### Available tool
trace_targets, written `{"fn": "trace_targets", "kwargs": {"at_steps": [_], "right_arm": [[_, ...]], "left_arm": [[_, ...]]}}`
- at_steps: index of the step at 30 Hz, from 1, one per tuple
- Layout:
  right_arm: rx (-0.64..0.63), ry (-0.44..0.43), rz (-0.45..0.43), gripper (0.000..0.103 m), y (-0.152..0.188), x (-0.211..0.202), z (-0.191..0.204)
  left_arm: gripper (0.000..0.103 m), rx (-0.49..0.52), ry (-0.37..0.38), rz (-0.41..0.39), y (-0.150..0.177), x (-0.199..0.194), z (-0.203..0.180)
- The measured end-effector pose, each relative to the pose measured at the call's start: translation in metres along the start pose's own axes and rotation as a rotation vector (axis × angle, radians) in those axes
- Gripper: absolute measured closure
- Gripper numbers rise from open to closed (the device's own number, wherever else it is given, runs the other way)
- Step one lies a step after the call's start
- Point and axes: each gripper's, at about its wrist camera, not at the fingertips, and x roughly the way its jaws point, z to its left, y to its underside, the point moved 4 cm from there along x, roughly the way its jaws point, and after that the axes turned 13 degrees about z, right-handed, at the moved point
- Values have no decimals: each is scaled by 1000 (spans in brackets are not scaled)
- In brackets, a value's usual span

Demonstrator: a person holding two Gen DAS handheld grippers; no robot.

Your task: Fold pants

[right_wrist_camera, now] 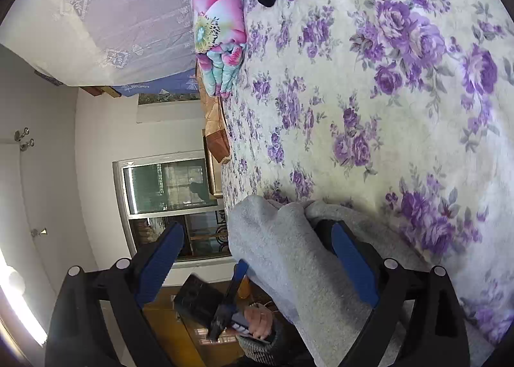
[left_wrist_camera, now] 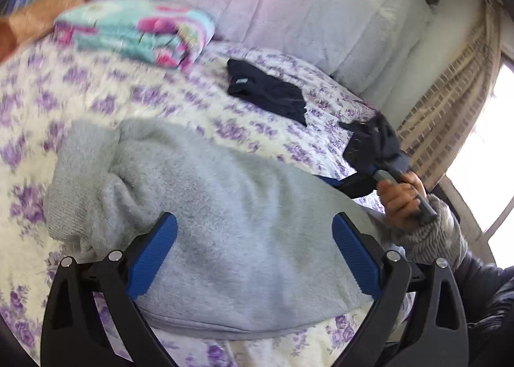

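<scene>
On the floral bedspread (left_wrist_camera: 96, 94), both the left hand-held gripper (left_wrist_camera: 253, 251) and right hand-held gripper (right_wrist_camera: 257, 257) gape released over grey pants (left_wrist_camera: 225, 193).

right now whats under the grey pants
The grey pants lie bunched on the floral bedsheet, which shows all around them. Whatever else sits beneath the heap is covered by its folds. In the right wrist view one blue finger presses against the fabric.

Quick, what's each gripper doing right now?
Left gripper: open, over the fuzzy grey pants, holding nothing.
Right gripper: open, holding nothing.
</scene>
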Motion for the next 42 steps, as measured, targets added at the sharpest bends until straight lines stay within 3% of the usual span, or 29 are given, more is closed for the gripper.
{"fn": "trace_targets", "kwargs": {"at_steps": [1,2,3,7,11,14,16,18,19,21,23,26,28,31,34,36,38,42], "right_arm": [[-9,1,-20,9,3,-3,3],[-28,0,-40,9,7,-3,10],[-51,-1,-43,9,11,-2,18],[-164,-15,-16,9,28,21,59],[-196,-30,96,7,35,68,76],[-134,21,128,7,25,99,59],[-98,139,73,8,11,102,36],[-24,139,59,20,-4,100,9],[5,121,50,35,-7,96,2],[9,86,52,40,-7,88,2],[-27,129,30,36,1,83,11],[-130,178,2,11,15,84,39],[-194,200,-12,11,18,89,56],[-197,188,-2,11,12,109,63],[-144,249,-23,11,-8,123,41],[-107,232,-29,14,-19,126,23],[-110,217,-26,15,-15,124,29],[-177,183,-29,11,11,116,54]], "left_arm": [[10,17,-23,15,1,8,9],[19,35,-59,17,4,14,14],[20,60,-87,2,6,16,12],[10,151,-177,-10,16,23,-2],[7,182,-205,1,19,26,-3],[7,183,-185,5,23,22,-2],[7,188,-174,12,26,20,-1],[7,196,-163,19,30,18,0],[7,200,-163,21,31,17,0],[7,197,-160,23,33,13,0],[7,159,-123,23,32,4,-2],[7,128,-32,9,21,-10,-10],[7,123,14,6,11,-10,-16],[7,136,51,64,10,12,-26],[7,179,-27,132,26,38,-32],[7,221,-76,133,38,48,-30],[7,226,-87,118,42,44,-33],[7,175,99,76,30,16,-45]]}}
